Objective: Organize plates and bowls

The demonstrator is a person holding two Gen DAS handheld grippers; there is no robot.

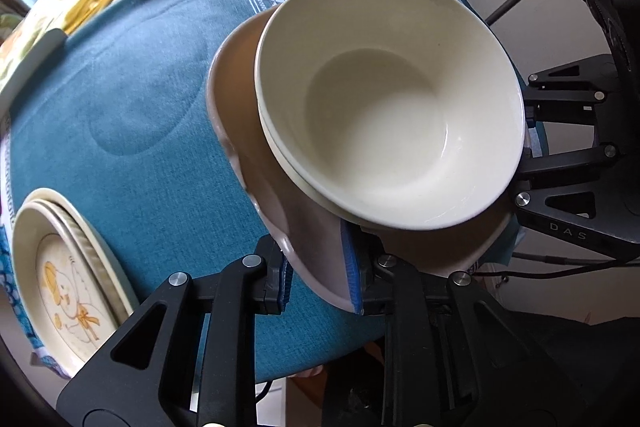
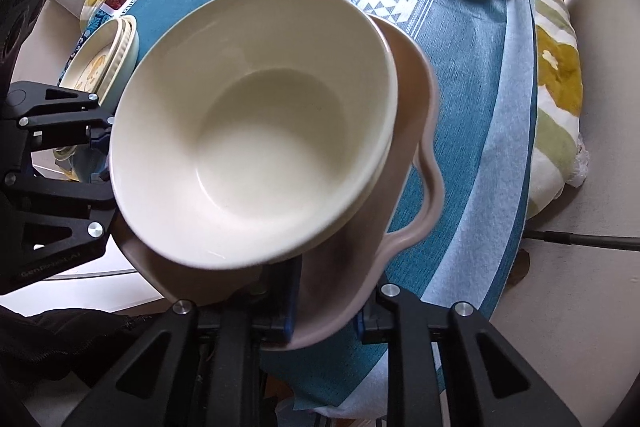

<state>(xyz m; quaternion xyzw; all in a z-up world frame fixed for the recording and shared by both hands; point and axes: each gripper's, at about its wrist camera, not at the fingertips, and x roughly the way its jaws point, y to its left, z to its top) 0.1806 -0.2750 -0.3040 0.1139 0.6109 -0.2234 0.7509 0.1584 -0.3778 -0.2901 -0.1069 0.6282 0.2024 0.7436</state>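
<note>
- Our left hand-held gripper (image 1: 320, 277) is clenched on the near rim of the pink plate (image 1: 256, 163), one blue pad above the lip and one below.
- Our right hand-held gripper (image 2: 326, 311) grasps the same pink plate at its opposite rim, so the plate sits just ahead of each gripper's fingers, over the teal cloth (image 1: 152, 115) on the surface.
- The cream bowls (image 1: 392, 99) ride on that plate, directly beyond the fingertips; a second rim line under the top one suggests at least two nested.
- We judge the load to be stiff, glazed and breakable, fairly heavy for a rim pinch, and slick. The bowls are loose, so any tilt could slide them off.
- The wavy lip gives the pads a fair bite; taking hold at two opposite edges and keeping the plate level looks like the safest way.
- A stack of shallow dishes with a cartoon print (image 1: 68, 275) lies well off to the left of the left gripper.
- Hidden: the plate's middle under the bowls, how many bowls are nested, and whether the plate touches the cloth.
</note>
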